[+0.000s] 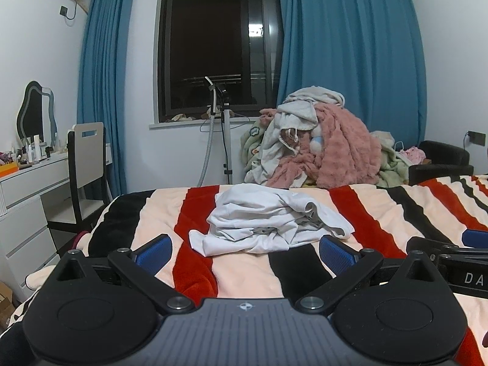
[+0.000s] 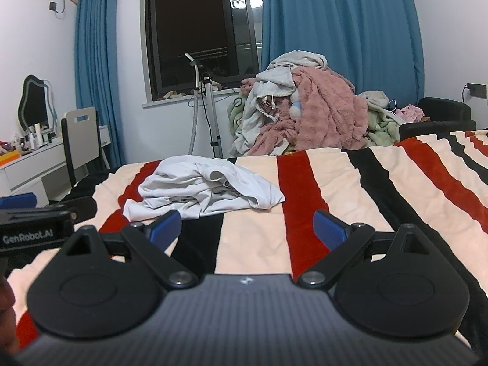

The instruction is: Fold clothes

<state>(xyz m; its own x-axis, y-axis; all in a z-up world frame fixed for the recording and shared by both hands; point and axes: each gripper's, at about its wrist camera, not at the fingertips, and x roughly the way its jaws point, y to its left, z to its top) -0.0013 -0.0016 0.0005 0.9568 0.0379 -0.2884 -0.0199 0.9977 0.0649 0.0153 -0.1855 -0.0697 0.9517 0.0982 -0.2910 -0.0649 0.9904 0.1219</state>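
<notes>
Both grippers, left gripper point(image 1: 244, 248) & right gripper point(image 2: 247, 225), jaws wide open w/ nothing held; crumpled white shirt point(image 1: 268, 221) sits on bed point(image 1: 381, 213) at 12 o'clock of left, 11 of right—best pinch its near corners, spread flat first.

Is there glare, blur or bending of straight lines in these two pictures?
Left wrist view: sharp, with lamp glare on the dark window; the blue curtains bow outward and the corners go black. Right wrist view: the same glare on the window, bowed curtains, no motion blur.
</notes>
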